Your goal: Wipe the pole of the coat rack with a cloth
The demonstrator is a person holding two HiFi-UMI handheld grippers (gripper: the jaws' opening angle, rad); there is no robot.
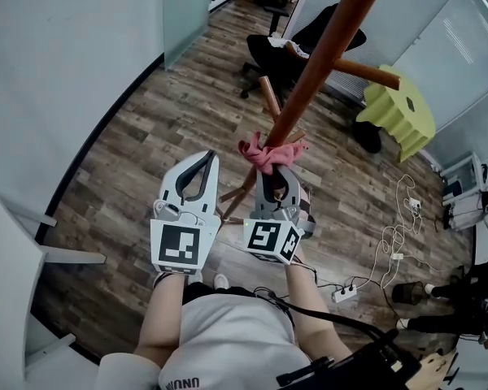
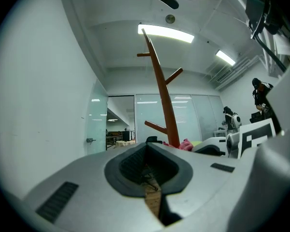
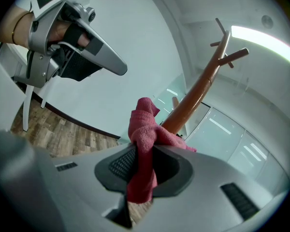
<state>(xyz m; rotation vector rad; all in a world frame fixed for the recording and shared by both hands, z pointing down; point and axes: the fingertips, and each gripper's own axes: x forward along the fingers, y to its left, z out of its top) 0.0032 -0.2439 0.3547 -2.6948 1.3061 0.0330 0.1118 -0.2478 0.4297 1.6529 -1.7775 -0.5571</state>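
Well, right hand-held gripper (image 1: pixel 276 171) pinches the crumpled pink cloth (image 3: pixel 142 127) against the brown pole (image 1: pixel 313 75); left hand-held gripper (image 1: pixel 204 158) shut.

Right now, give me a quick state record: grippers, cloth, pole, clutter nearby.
left gripper: jaws together, empty, beside the pole, not touching it
right gripper: shut on the cloth
cloth: pink, bunched against the pole's lower part
pole: reddish-brown wood with pegs branching off
floor: wood planks
power strip: on the floor with cables, to the person's right
green stool: beyond the rack
black chair: beyond the rack
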